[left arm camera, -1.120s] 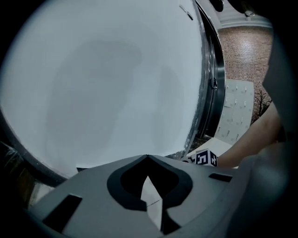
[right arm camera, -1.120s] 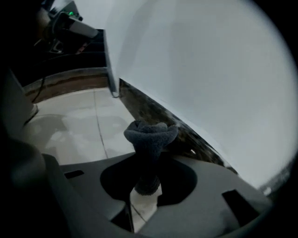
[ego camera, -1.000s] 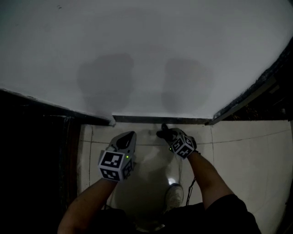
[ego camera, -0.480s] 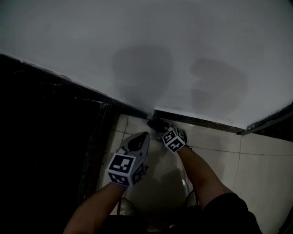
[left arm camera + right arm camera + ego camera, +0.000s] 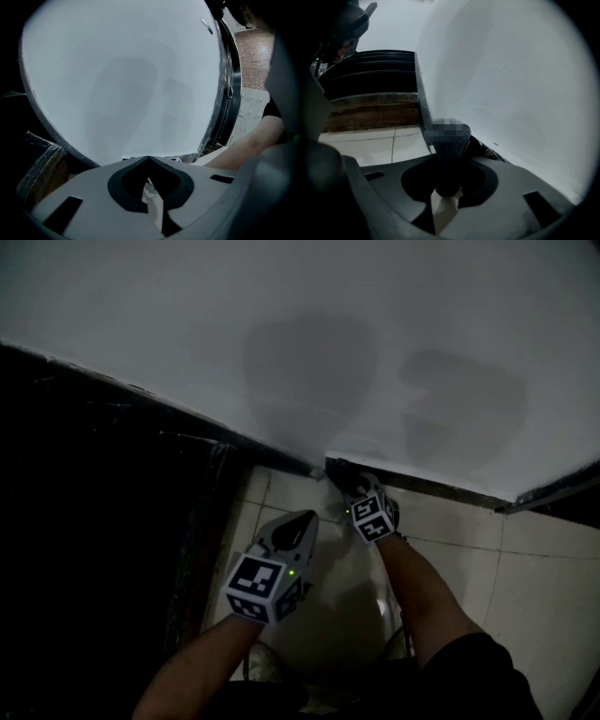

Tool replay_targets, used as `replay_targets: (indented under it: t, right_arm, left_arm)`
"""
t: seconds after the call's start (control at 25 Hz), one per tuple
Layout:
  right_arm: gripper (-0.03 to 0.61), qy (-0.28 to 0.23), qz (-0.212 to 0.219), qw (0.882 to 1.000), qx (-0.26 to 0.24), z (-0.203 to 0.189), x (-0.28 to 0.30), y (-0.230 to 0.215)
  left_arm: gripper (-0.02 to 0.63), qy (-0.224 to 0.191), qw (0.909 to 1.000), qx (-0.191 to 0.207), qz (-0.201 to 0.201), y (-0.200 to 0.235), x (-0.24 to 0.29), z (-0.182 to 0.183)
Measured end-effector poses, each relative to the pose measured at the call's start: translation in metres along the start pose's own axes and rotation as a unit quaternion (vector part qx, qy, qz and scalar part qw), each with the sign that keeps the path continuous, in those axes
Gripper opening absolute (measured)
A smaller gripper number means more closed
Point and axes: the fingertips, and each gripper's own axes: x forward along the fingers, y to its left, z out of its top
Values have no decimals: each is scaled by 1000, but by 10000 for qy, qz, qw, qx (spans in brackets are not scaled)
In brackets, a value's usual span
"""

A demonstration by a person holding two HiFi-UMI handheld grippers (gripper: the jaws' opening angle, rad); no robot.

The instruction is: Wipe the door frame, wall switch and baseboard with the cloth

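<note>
- Clamps, in the right gripper [image 5: 448,183], one dark, bunched fabric cloth [image 5: 449,146]; jaws narrowed tight on its lower end, upper wad sticking out ahead.
- Presses that wad, in the same right gripper view, at the near end of the dark, narrow baseboard strip [image 5: 421,101] along the foot of the white plastered wall [image 5: 511,89].
- Judged soft, light and limp, so likely to fold over or drag loose under a hard rub. Best pinched low with a full wad left proud, much as held now.
- Shows, in the left gripper view, the left gripper [image 5: 148,160] with tips met and nothing between them. Faces the same white wall, well away from the cloth.
- Places, in the head view, the right gripper low against the wall's foot, at the baseboard. Keeps the left gripper back over the pale, glossy floor tiles [image 5: 544,587], apart from wall and cloth.
- Counted: two grippers, one cloth, one baseboard run. No wall switch in any view. Dark mass [image 5: 94,521] at the left possibly the door frame, too dim to tell.
</note>
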Motion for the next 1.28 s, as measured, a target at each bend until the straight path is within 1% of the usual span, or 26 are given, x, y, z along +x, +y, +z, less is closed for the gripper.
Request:
replay_targets:
  t: [0.08,0.16,0.28,0.6,0.76,0.88,1.12,1.28]
  right_arm:
    - [92,65,-68,9998,-171,-2,-11,-9]
    - [92,180,-109,9995,-242,-15,-18,-17]
    - [92,255,-230,9989,-314,-23,-32,-31]
    - [92,409,-428,9980,-241,-42,-55,-57]
    - [92,470,-508,9975,-159,-48,-64,-65]
    - [91,461,-545,9973,-157,-50,-70,-71]
    - [92,497,-585,9970,-104,-58,-83,-83]
    - [91,536,-652,9964,-38,-65,-91,-93]
  left_arm:
    - [-9,-3,9999,7,-128,-10,4,0]
    - [-9,51,9997,-8,-245,-20,8,-3]
    - [-9,45,9993,79,-349,-32,12,-2]
    - [-9,174,9988,72,-443,-49,25,-7]
    - [-9,114,9987,94,-495,-58,29,-5]
    - [-9,175,9983,101,-546,-63,33,-7]
    - [-9,175,9982,-46,-580,-70,45,-7]
    - [-9,218,9976,-24,-654,-77,51,-10]
